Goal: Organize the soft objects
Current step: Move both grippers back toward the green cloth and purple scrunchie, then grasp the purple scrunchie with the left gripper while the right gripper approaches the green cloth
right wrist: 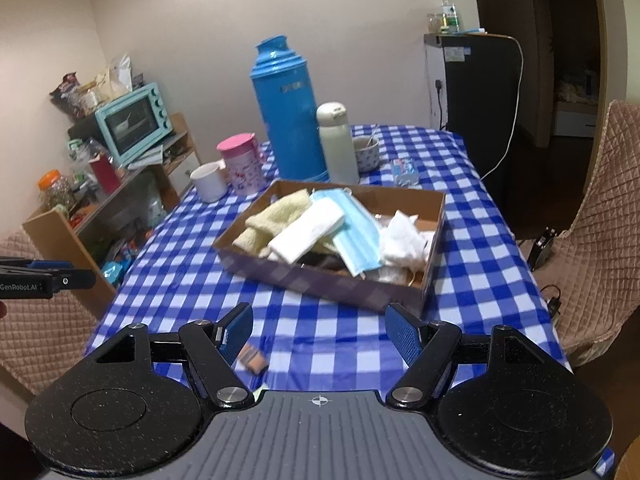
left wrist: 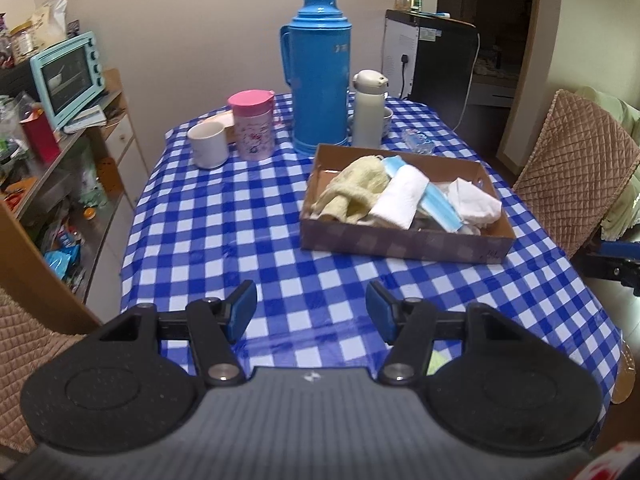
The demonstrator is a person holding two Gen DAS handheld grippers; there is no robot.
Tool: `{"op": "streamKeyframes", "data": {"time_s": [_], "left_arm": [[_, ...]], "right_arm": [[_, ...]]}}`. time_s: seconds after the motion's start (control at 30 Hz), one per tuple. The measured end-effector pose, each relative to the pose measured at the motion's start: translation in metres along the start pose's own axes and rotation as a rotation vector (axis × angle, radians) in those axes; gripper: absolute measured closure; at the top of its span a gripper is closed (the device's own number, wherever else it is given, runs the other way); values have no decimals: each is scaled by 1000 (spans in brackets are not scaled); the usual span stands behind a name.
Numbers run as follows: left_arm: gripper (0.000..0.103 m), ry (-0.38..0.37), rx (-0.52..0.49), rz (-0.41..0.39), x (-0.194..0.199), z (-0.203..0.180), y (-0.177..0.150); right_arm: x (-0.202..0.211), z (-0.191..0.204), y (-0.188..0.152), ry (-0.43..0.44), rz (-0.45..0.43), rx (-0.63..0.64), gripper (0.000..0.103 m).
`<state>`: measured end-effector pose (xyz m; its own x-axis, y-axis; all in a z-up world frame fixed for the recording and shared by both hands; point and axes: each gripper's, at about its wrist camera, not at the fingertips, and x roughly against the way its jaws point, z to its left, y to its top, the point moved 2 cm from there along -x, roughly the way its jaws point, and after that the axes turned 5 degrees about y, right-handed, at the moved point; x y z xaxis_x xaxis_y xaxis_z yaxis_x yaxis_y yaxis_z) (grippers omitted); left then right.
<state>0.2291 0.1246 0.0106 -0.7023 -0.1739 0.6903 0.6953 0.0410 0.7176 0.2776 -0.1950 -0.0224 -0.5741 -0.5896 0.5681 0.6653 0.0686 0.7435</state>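
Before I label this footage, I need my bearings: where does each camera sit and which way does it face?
Left wrist: on the left gripper, looking down over the checked table at the cardboard box; own open jaws show, the right gripper at the right edge.
Right wrist: on the right gripper, same heading; own open jaws, the left gripper at the left edge.
Shared: box, blue thermos, white towel.

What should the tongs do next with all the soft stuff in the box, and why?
Probably move the right tongs forward to the cardboard box and down onto the blue face mask. Both tongs stand open and empty above the checked tablecloth, short of the box, and the mask lies on top of the yellow towel and white cloth, so it looks easiest to lift first.
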Motion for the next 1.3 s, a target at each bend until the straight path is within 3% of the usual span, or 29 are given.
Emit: {"op": "streamKeyframes", "data": {"time_s": [0.53, 1.3], "left_arm": [[45, -1, -16, 115, 4, 2, -58], [45, -101, -96, 201, -7, -29, -110]], "right_arm": [[-10, 22, -47, 30, 106, -80, 30], [-33, 42, -98, 10, 254, -14, 30]]}}
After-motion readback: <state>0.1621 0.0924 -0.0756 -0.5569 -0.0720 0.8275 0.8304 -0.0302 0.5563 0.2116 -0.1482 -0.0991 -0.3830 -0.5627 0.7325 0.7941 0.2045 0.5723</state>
